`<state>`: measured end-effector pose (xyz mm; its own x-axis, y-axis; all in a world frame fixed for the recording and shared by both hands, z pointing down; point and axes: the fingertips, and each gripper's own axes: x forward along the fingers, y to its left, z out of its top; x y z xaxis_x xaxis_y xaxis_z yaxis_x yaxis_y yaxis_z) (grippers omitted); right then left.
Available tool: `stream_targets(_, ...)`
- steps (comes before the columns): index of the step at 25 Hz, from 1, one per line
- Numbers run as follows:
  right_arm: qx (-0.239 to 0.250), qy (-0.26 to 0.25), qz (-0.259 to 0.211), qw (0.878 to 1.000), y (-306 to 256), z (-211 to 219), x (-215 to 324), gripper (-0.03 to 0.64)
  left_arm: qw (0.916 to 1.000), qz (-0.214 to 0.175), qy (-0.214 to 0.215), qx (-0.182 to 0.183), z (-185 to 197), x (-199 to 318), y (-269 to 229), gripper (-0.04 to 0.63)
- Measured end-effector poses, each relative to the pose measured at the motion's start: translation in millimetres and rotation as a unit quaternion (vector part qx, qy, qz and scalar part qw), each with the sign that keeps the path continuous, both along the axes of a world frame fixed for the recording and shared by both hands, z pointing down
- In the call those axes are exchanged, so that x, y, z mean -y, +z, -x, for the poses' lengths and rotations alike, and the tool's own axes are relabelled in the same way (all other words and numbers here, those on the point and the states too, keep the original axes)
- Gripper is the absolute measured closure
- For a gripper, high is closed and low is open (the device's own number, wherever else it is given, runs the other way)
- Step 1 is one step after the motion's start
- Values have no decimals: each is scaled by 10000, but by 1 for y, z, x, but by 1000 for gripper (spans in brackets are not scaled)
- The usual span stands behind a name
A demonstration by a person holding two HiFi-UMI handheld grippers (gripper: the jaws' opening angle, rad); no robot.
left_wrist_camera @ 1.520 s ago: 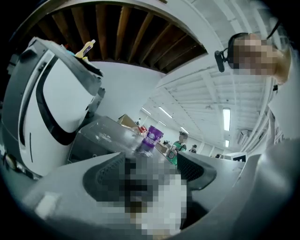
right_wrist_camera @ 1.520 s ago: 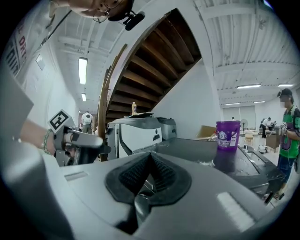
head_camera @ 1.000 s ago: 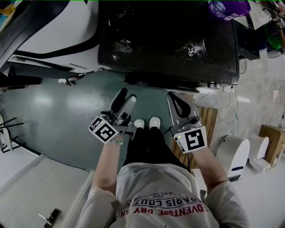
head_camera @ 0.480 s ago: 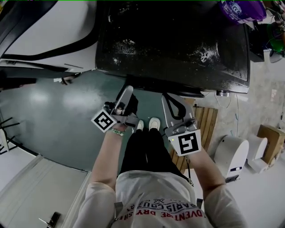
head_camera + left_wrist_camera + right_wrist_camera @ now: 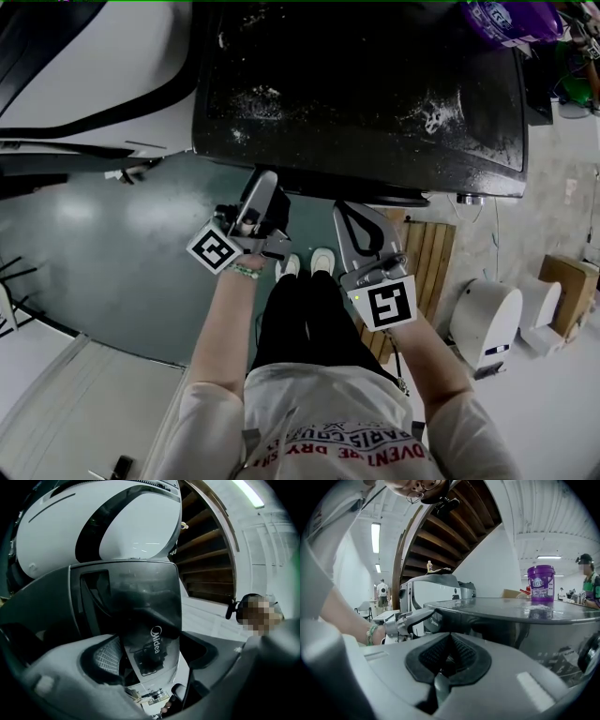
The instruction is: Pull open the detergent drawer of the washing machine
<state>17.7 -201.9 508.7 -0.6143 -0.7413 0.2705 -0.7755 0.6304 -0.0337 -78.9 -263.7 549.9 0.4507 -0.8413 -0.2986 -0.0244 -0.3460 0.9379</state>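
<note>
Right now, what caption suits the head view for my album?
Person faces dark washing machine, left gripper open, right gripper shut, purple tub on top.

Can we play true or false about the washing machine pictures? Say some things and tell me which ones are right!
1. A purple plastic bucket stands on top of the dark grey washing machine. True.
2. The left gripper is squeezed shut. False: its jaws stand wide apart and grip nothing.
3. The right gripper holds the bucket. False: its jaws are together and empty, and the bucket stands far off on the machine.
4. The person wears white shoes. True.
5. The floor is bright red. False: it is dull green.
</note>
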Motion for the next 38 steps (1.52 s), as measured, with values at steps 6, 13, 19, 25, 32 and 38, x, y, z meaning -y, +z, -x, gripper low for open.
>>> stream_targets(6, -105, 31, 117, 9999, 10, -2, -4, 617, 9999, -118, -68, -14, 1, 1, 1, 245)
stream_targets(13, -197, 208, 59, 9996, 11, -7, -8, 617, 9999, 17, -71, -138, 2, -1, 2, 262)
stream_targets(19, -303, 413, -50, 9987, 12, -20, -8, 617, 9999, 93, -44, -133, 2, -2, 3, 265)
stream_targets(25, -302, 436, -85, 9986, 7, -19, -15, 617, 9998, -104, -91, -127, 6, -36, 2, 292)
stream_targets(32, -356, 499, -76, 9981, 7, -24, -31, 617, 9999, -104, 5, -127, 7, -58, 2, 291)
stream_targets(38, -360, 579, -40, 9977, 3, -18, -49, 617, 9998, -81, 203, -45, 7, -86, 4, 290)
